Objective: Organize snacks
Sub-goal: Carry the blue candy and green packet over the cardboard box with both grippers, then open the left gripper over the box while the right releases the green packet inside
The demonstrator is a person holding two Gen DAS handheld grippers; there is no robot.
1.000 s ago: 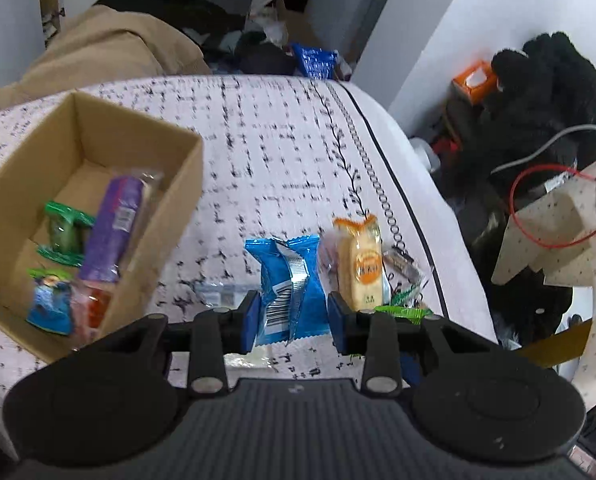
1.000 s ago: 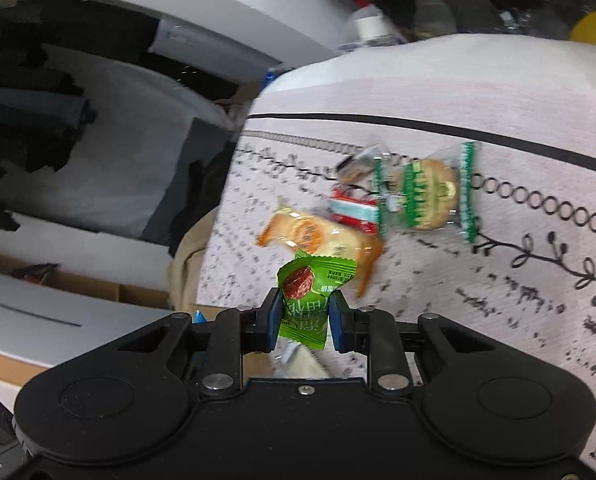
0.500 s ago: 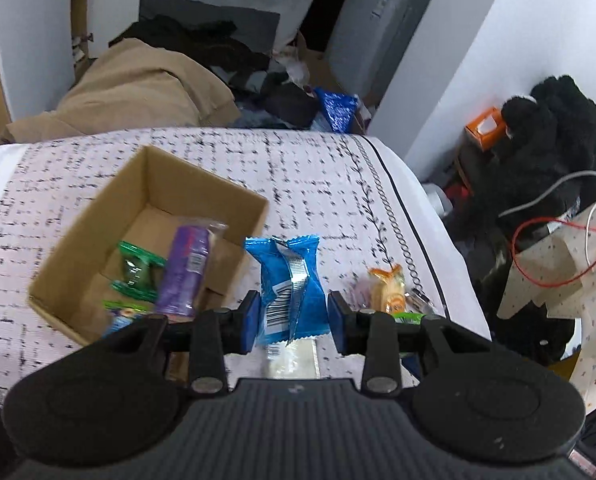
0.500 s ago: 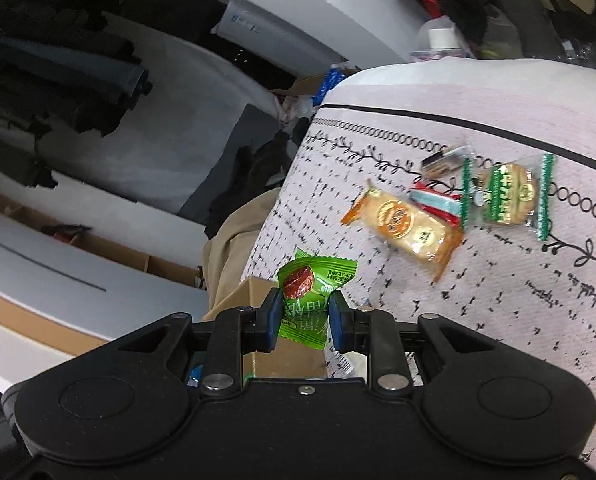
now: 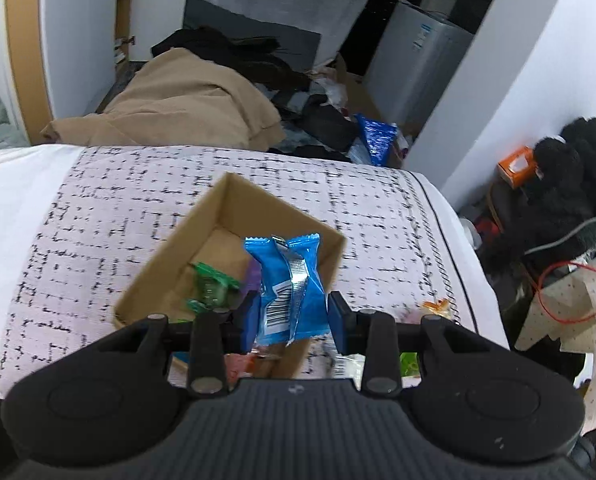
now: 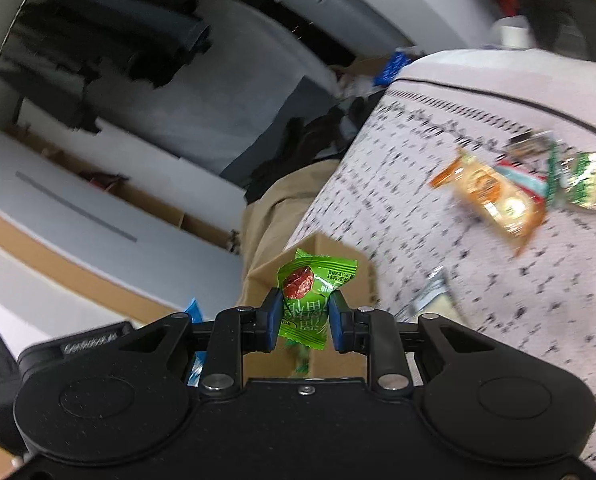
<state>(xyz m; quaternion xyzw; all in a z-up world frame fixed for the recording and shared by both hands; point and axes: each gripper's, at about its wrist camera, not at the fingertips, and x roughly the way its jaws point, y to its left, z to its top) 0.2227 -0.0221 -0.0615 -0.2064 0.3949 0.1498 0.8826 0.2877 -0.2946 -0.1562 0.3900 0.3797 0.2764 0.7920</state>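
Blue packet sits clenched in your left hand-held gripper, hanging over the near right corner of the box. Your right hand-held gripper grips a green candy above the box's edge. Release too soon and either snack could clip the cardboard wall and fall onto the bed; with both hands crowding one opening, they may also bump. Inside the box, at 10 o'clock from the packet, lies a green wrapper, with something purple just behind the packet. Loose snacks, an orange one among them, wait at the right view's 2 o'clock.
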